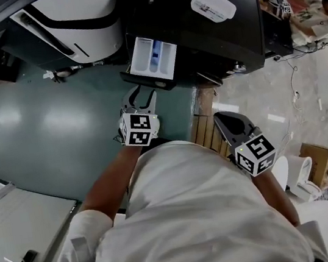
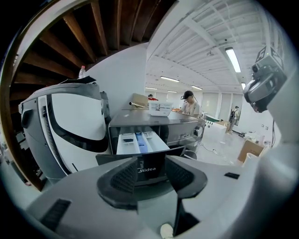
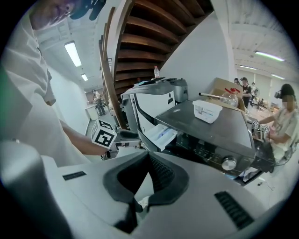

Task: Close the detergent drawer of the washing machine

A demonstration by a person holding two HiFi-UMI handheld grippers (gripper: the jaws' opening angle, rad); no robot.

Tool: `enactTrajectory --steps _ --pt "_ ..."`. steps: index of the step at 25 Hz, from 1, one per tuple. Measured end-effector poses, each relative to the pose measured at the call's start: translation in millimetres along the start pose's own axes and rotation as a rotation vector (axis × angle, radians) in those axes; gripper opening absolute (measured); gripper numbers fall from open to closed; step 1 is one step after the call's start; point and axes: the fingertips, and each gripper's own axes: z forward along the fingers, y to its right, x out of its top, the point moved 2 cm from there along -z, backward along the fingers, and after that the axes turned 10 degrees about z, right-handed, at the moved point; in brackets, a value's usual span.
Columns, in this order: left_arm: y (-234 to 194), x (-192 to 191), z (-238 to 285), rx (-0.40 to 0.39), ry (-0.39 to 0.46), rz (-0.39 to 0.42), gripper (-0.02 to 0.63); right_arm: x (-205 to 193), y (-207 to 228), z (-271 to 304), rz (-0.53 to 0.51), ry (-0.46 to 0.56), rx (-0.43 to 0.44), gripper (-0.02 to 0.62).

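The white plastic detergent drawer (image 1: 152, 56), with a blue middle compartment, stands pulled out of the dark grey box-shaped washing machine (image 1: 198, 35). Its dark front panel faces the person. The left gripper (image 1: 144, 94) points at that panel from just beside it. Its fingers (image 2: 122, 176) are released and spread wide, with the panel showing between them and nothing grasped. The right gripper (image 3: 148, 156) hangs apart to the right of the drawer, its fingers clenched together on nothing.

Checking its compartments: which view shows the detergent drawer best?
Head view: it looks down into the open detergent drawer. Left gripper view sees it obliquely from the front; right gripper view, small, sideways.
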Motion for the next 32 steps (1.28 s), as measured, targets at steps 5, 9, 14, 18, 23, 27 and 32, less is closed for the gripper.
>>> enactTrajectory --steps 5,9,14,18,23,27,32 --pt "-5 -1 10 -0.015 -0.013 0.02 0.178 -3 0 0 0.023 0.004 -0.029 0.003" --pt "-9 -2 17 -0.018 -0.018 0.024 0.178 -4 0 -1 0.039 0.007 -0.051 0.003" --pt "-12 -4 25 -0.022 -0.029 0.019 0.179 -6 0 -4 0.058 0.013 -0.077 0.004" --pt "-14 -5 27 -0.013 -0.027 0.024 0.176 -9 4 -5 0.08 0.012 -0.095 0.003" --pt "-14 -4 28 -0.005 -0.027 0.021 0.169 -11 5 -4 0.096 0.012 -0.104 0.005" --pt "-15 -4 29 0.001 -0.03 0.017 0.167 -9 6 -1 0.096 0.013 -0.101 0.004" --pt "-17 -3 31 0.007 -0.032 0.006 0.167 -6 6 0 0.098 0.015 -0.099 0.004"
